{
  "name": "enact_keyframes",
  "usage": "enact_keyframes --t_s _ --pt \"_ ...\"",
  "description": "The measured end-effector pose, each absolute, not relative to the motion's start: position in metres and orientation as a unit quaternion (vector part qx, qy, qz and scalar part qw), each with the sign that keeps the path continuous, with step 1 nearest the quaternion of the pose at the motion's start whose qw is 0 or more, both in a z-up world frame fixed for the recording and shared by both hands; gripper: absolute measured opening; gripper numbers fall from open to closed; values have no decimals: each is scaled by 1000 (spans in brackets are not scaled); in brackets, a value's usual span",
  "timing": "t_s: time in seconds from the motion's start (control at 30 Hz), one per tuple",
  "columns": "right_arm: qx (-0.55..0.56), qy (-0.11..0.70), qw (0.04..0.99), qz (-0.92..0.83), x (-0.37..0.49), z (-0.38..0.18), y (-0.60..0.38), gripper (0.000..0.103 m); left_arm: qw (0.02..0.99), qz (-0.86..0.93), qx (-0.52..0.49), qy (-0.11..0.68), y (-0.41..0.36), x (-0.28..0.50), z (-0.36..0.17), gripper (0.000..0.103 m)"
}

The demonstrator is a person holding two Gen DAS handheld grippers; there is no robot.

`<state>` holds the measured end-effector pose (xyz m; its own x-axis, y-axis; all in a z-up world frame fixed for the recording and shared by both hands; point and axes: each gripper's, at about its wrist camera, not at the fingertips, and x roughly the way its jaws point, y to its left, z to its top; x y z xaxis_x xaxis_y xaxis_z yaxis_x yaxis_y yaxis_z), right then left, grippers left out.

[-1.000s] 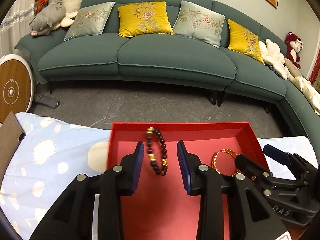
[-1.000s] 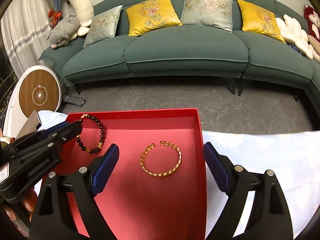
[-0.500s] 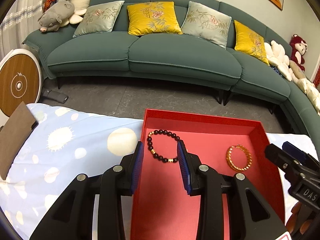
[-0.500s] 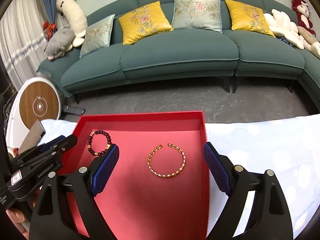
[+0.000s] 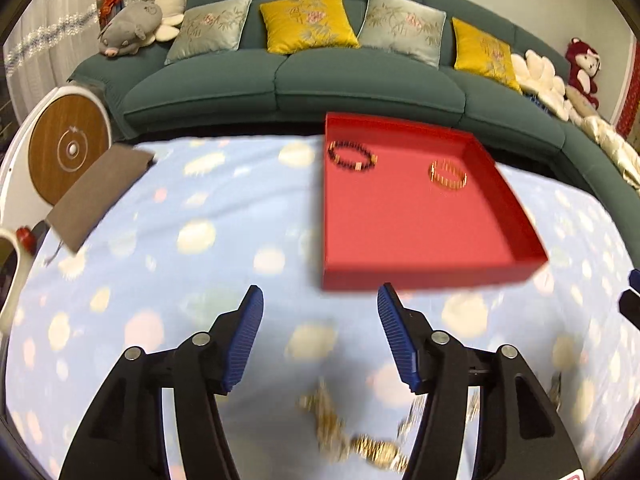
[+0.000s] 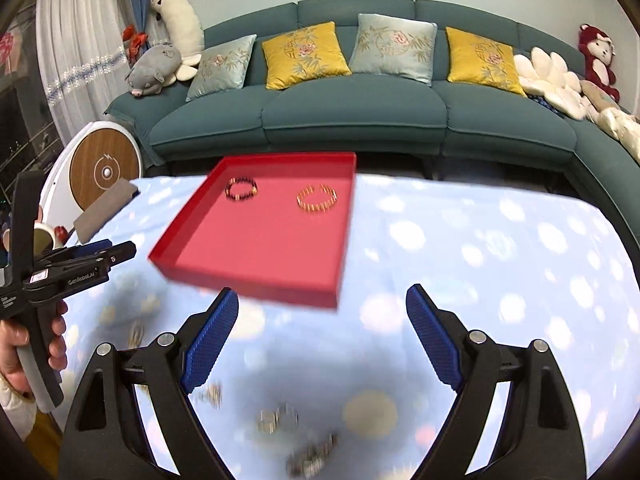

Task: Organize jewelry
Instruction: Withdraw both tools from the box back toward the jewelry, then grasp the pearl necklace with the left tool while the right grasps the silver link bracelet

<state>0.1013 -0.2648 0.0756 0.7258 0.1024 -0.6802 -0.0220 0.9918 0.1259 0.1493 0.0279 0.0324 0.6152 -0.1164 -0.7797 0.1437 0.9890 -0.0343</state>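
Note:
A red tray (image 5: pixel 520 216) (image 6: pixel 172 240) sits on the blue spotted cloth. In it lie a dark beaded bracelet (image 5: pixel 352 156) (image 6: pixel 241 191) and a gold bangle (image 5: pixel 448 175) (image 6: pixel 317 199). Both grippers hover over the cloth in front of the tray. My left gripper (image 5: pixel 320 312) is open and empty, above blurred gold jewelry (image 5: pixel 344 436). My right gripper (image 6: pixel 320 316) is open and empty, with blurred silver and gold pieces (image 6: pixel 278 420) on the cloth below it. The left gripper shows at the left in the right wrist view (image 6: pixel 96 258).
A brown pouch (image 5: pixel 100 192) (image 6: pixel 106 210) lies at the cloth's far left corner. A round wood-faced device (image 5: pixel 68 152) stands left of the table. A green sofa (image 5: pixel 360 80) with cushions runs behind. A cup (image 6: pixel 42 238) sits at the left edge.
Both grippers pulled back out of the tray toward the near side of the table. The left jaws opened wider. Loose jewelry on the cloth came into view.

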Motion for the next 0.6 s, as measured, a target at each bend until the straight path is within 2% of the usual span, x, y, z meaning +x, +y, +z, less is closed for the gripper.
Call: enact_keyframes --t_s 0.23,0.4,0.6 --pt "93 405 909 7 29 28 -269 83 879 -54 -12 473 32 108 -6 60" --pt "120 430 895 3 23 -6 -263 83 877 -50 -25 478 29 112 -20 60" --pt "81 426 901 10 25 -10 -244 83 864 -55 -44 498 27 119 -35 60"
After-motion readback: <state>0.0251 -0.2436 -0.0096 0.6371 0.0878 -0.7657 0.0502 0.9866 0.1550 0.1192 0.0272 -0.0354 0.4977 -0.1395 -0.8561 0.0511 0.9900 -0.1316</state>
